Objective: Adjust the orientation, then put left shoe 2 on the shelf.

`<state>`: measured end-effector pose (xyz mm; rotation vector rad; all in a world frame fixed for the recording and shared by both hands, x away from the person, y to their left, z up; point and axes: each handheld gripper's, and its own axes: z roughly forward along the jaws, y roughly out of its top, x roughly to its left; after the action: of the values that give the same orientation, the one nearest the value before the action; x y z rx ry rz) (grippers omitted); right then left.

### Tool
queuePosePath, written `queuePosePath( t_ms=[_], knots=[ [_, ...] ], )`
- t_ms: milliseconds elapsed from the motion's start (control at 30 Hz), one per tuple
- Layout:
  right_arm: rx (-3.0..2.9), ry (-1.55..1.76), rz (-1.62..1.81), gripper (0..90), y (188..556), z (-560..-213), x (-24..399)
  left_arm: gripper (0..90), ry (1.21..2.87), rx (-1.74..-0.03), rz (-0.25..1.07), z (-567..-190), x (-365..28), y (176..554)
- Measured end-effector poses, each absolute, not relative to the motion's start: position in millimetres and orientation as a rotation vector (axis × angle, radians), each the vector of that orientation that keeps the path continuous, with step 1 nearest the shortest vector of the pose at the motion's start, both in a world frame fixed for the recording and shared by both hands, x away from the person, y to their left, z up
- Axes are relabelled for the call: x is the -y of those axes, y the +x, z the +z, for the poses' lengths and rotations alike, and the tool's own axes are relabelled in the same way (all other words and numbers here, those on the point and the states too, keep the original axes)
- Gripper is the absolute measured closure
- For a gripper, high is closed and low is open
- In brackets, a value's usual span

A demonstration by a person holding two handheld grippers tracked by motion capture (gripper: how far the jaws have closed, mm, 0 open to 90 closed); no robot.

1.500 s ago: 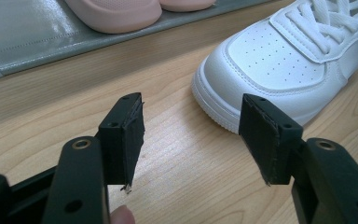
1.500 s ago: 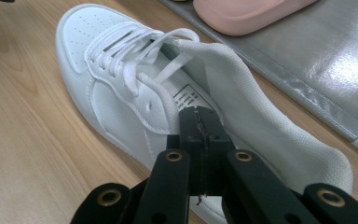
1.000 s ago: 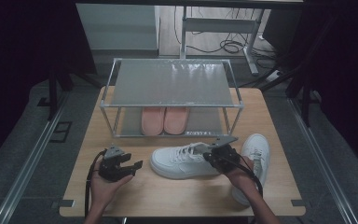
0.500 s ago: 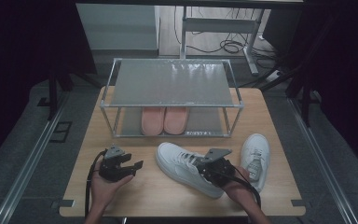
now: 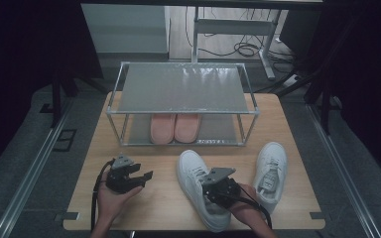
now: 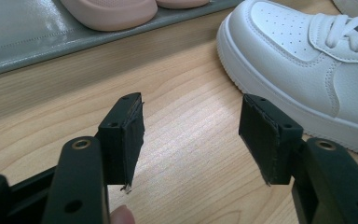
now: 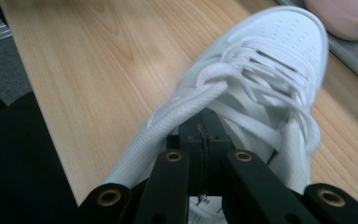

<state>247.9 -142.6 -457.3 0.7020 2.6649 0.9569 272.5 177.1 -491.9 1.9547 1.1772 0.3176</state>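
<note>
high view: right tool gripping a white sneaker at the near edge of the desk

high view is showing the light wooden desk (image 5: pixel 144 198) with a metal-framed two-tier shoe rack (image 5: pixel 183 89) standing at its far half, and a pair of pink slippers (image 5: pixel 174 128) sitting on the rack's lower shelf. two white lace-up leather sneakers are lying in front of the rack. the nearer white sneaker (image 5: pixel 198 186) is pointing its toe toward the rack and reaching back to the desk's near edge, while the second white sneaker (image 5: pixel 270 171) is lying just beside it to the right.

the right tool (image 5: pixel 217 187) is sitting over the nearer sneaker's heel end. in the right gripper view its jaws are pressed together on what looks like the collar or tongue of that sneaker (image 7: pixel 256 79), with the laces fanning out ahead.

the left tool (image 5: pixel 129 177) is hovering over bare wood well left of the sneaker, jaws spread apart and holding nothing; the left gripper view is showing the sneaker's toe (image 6: pixel 303 51) beyond them.

the sneaker is probably light, with a stiff rubber sole but a soft, yielding upper. a pinch on the padded collar should be holding securely; the smooth leather sides look slippery, and loose laces could be snagging.
</note>
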Motion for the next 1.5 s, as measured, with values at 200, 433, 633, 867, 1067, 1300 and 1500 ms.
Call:
queuePosePath(
  t_ms=[200, 433, 633, 867, 1067, 1300, 1500],
  knots=[
    [-2.671, 0.689, 0.962, 88.7, 246, -458, 138, 40.7, 1.955, -1.177, 0.32, -491, -177, 272],
    [-2.669, 0.697, 0.99, 88.6, 246, -458, 144, 40.7, 1.956, -1.177, 0.32, -492, -177, 272],
    [-2.629, 0.703, 1.063, 88.6, 244, -451, 156, 40.7, 1.954, -1.177, 0.32, -491, -178, 272],
    [-2.549, 0.75, 1.185, 88.2, 241, -436, 183, 40.7, 1.951, -1.178, 0.32, -491, -178, 272],
    [-2.496, 0.821, 1.228, 87.2, 241, -435, 206, 40.7, 1.953, -1.183, 0.321, -491, -178, 272],
    [-2.488, 0.857, 1.247, 75.7, 241, -438, 216, 40.7, 1.959, -1.181, 0.322, -492, -178, 272],
    [-2.458, 0.899, 1.233, 56.5, 235, -440, 216, 40.7, 1.955, -1.18, 0.322, -492, -180, 270]
  ],
)
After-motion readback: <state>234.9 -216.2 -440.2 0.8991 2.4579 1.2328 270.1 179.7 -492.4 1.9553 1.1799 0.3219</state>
